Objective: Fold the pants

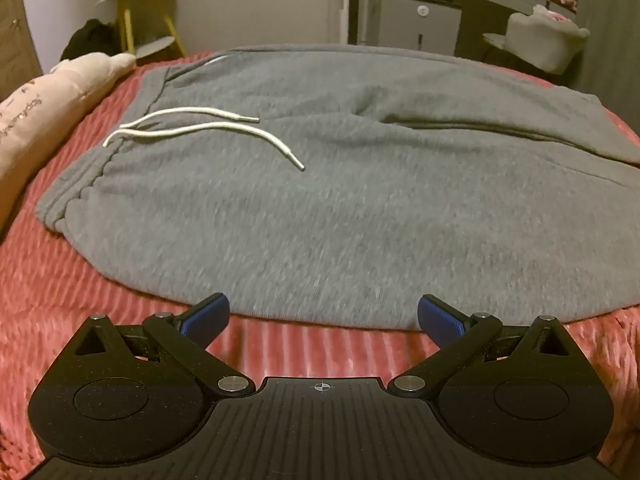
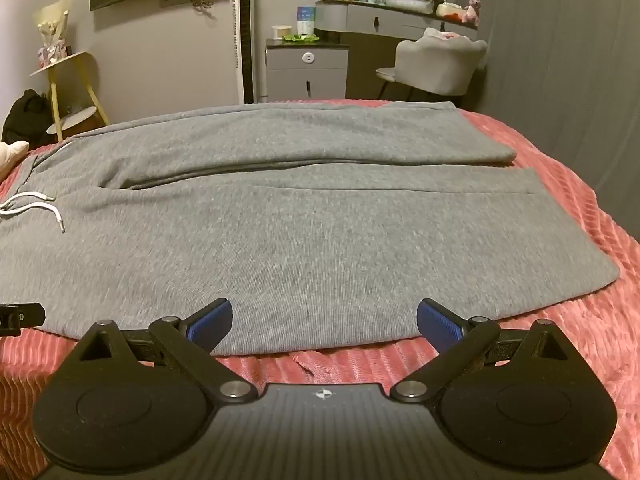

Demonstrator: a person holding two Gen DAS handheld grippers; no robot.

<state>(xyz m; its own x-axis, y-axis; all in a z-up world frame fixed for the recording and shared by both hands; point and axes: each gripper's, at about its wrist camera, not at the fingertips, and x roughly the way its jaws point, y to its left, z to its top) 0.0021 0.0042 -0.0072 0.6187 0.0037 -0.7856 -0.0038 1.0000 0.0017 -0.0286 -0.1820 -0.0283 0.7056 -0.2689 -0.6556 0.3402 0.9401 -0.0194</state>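
Note:
Grey sweatpants (image 1: 320,208) lie spread flat on a pink ribbed bedspread (image 1: 80,300), waistband to the left with a white drawstring (image 1: 208,128) on top. In the right wrist view the pants (image 2: 304,240) show both legs running to the right, side by side. My left gripper (image 1: 323,318) is open and empty, just short of the pants' near edge by the waist. My right gripper (image 2: 324,320) is open and empty at the near edge of the near leg. A bit of the left gripper (image 2: 18,316) shows at the left edge of the right wrist view.
A pink plush pillow (image 1: 48,108) lies on the bed at the left by the waistband. Beyond the bed stand a yellow side table (image 2: 74,92), a grey cabinet (image 2: 306,72), a vanity desk and a grey chair (image 2: 436,66).

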